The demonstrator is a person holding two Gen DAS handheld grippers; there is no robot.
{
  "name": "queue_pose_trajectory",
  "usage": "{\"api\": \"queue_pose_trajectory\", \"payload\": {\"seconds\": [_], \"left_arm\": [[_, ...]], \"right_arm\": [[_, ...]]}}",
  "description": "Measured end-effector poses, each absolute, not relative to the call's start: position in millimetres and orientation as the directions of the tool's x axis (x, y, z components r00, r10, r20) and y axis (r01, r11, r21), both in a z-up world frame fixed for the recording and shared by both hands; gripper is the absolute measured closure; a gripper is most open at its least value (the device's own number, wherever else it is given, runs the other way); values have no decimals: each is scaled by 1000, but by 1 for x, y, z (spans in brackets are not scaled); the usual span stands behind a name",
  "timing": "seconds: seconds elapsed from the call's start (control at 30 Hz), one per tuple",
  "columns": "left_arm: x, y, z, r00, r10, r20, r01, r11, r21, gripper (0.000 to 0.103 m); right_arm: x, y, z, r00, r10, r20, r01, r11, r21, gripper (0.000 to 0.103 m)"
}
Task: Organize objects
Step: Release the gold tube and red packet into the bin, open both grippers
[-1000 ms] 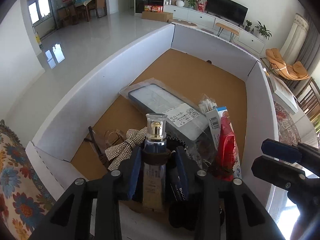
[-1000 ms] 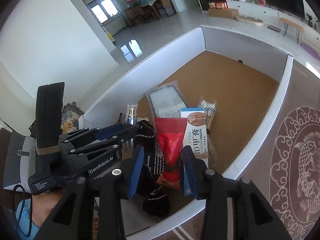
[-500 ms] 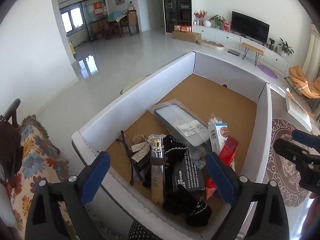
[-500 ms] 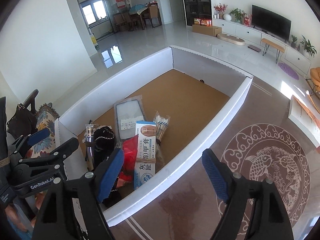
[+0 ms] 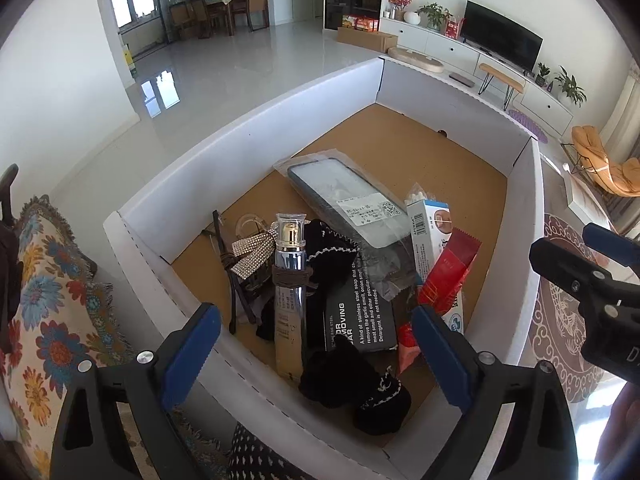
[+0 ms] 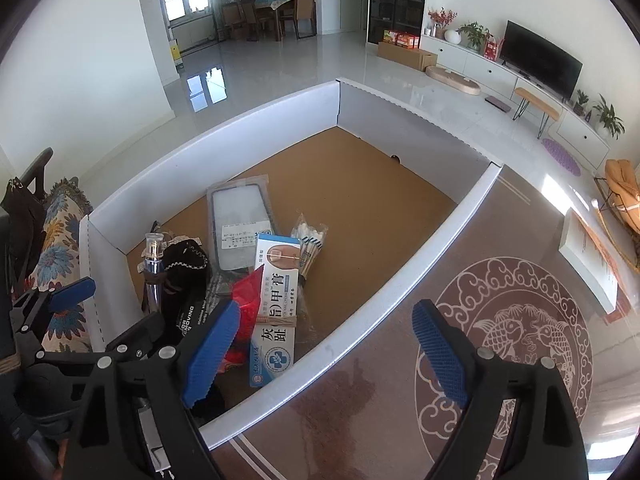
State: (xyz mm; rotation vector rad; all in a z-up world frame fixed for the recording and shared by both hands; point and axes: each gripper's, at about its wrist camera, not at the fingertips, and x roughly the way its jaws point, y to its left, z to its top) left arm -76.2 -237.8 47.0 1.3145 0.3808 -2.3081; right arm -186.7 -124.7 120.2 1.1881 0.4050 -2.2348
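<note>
Left wrist view: the pump bottle [image 5: 289, 280] lies in the near-left corner of the white box [image 5: 256, 136], cap toward the far wall, resting against black socks [image 5: 356, 384] and a black soap carton [image 5: 362, 312]. Red sachet [image 5: 450, 272] and ointment box [image 5: 430, 236] sit toward the near-right edge, bagged phone case [image 5: 344, 200] beyond them mid-box, rhinestone bow [image 5: 250, 254] by the left wall. Everything visible is already inside, but piled in the near end; the far half of the cardboard floor is bare. I'd judge collecting done, tidying not. Left gripper [image 5: 316, 356] is spread wide over the near edge, nothing between its pads. Right gripper [image 6: 328, 352] is opening, empty, straddling the right wall; cotton swabs [image 6: 310, 242] lie beside the ointment box.
</note>
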Motion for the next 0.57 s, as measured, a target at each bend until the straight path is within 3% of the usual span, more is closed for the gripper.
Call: {"api": "queue_pose_trajectory", "payload": {"seconds": [0.57], "left_arm": [[-78,-231,57,-492,-305,-815,504,-864,20,6]], "right_arm": [[-192,-130,116,-450,-344,-824,593,-805,12,13]]}}
